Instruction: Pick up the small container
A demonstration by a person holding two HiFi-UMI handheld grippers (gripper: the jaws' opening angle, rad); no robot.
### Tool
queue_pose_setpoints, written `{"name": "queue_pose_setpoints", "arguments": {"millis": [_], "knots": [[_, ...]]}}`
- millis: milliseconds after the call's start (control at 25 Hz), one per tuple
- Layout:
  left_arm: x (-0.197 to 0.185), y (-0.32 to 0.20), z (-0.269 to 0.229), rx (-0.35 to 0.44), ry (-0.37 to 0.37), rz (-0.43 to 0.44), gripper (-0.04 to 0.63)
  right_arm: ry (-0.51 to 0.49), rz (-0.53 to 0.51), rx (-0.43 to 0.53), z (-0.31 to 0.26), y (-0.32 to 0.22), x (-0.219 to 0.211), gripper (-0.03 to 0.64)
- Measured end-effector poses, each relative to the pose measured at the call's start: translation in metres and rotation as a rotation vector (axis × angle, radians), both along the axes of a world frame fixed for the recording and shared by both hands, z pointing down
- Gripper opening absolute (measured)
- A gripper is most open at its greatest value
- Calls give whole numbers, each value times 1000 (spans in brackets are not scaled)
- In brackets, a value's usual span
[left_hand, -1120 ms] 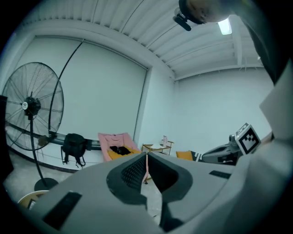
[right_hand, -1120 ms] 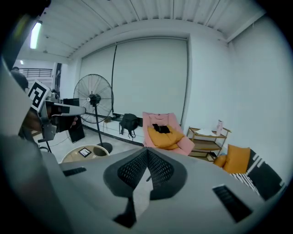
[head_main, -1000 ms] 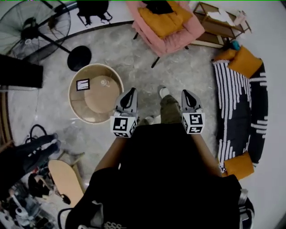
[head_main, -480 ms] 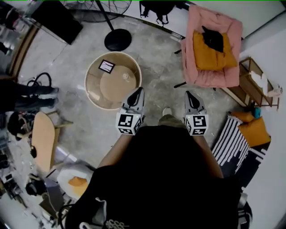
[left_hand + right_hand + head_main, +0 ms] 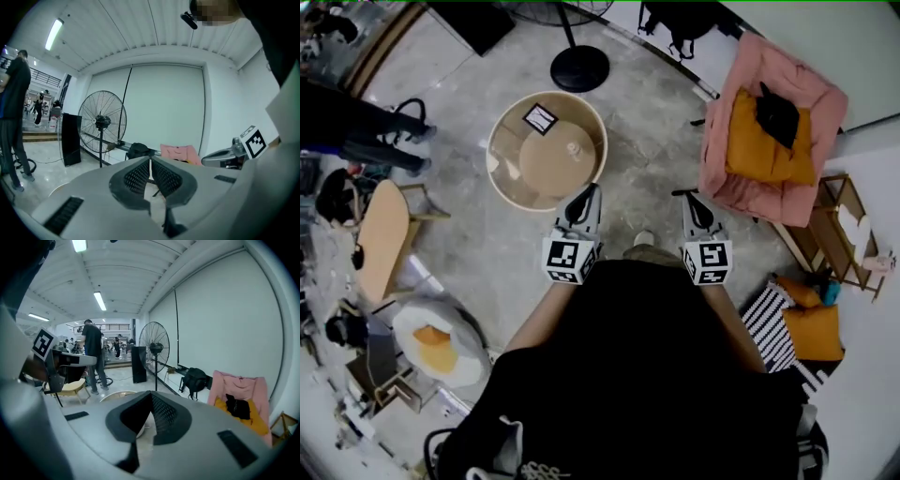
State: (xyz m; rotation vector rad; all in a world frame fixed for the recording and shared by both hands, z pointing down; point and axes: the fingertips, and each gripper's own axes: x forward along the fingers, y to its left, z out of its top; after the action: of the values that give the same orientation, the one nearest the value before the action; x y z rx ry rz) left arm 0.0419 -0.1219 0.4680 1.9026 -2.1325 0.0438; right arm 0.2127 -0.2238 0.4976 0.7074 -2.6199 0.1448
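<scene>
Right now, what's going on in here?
A person stands holding a grey two-jaw left gripper and a matching right gripper out in front. Both have their jaws together with nothing between them. The small pale container sits untouched on the round beige table, just ahead of the left gripper, near a black-and-white marker card. Picking it up has not yet begun.

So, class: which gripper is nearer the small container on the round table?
Left. The left gripper is at the near rim of the round table, just short of the small container; the right gripper is off to its side, over the floor.
</scene>
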Motion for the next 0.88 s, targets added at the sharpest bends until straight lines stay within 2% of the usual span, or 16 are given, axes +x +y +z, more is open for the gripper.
{"name": "queue_pose_setpoints", "arguments": {"millis": [120,280,480,720,880], "knots": [[-1,5,-1,-18,-10,-70,29,-13,-73,-20,8,-5,-14,21],[-3,24,-7,-35,38,-163,29,-10,-172,-62,24,0,-37,21],[-15,60,7,-75,42,-210,29,15,-281,-70,43,12,-80,21],[-63,89,37,-97,49,-248,29,17,-272,-86,45,21,-139,21],[-90,101,50,-85,98,-306,29,30,-298,-79,39,36,-165,21]]}}
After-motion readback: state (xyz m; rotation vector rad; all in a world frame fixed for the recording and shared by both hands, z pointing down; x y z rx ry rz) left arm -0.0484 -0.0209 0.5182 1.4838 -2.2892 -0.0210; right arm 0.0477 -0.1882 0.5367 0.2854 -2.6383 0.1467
